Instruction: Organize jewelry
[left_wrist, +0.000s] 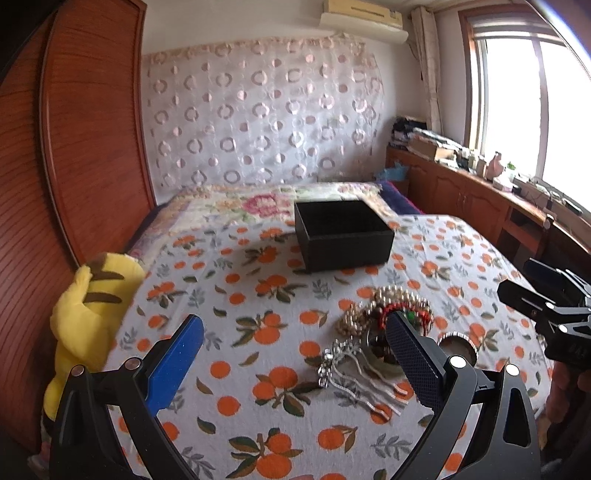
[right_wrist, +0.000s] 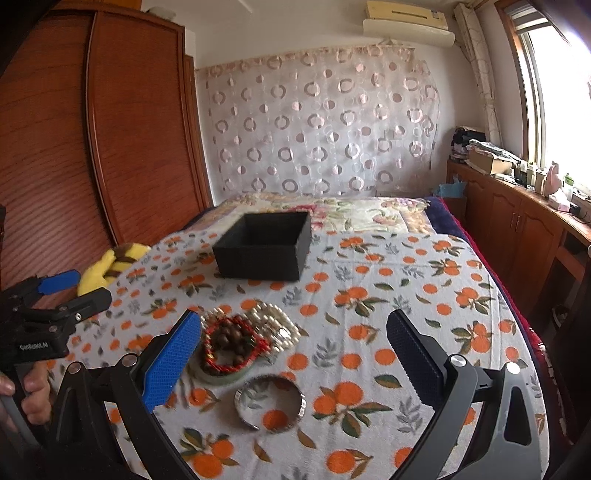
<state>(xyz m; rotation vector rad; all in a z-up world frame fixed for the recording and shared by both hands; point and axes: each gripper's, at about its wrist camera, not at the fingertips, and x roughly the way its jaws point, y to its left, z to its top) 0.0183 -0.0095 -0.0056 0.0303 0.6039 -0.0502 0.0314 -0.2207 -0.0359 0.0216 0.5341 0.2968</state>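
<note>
Both hand-held grippers, left (left_wrist: 295, 354) and right (right_wrist: 293, 354), spread, empty; pinch silver bangle (right_wrist: 269, 402) rim, drop in black box (right_wrist: 264, 247).

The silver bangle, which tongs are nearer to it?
Right. The right tongs hang open just over the silver bangle; the left tongs sit off to its left.

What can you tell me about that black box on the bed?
The black box is square, open-topped and lidless, with thin straight walls of what looks like matte card or fabric-covered board. What shows of its inside is dark and looks empty. It sits upright and flat on the orange-print cloth, beyond the jewelry pile and apart from it. Nothing touches it but the cloth.
</note>
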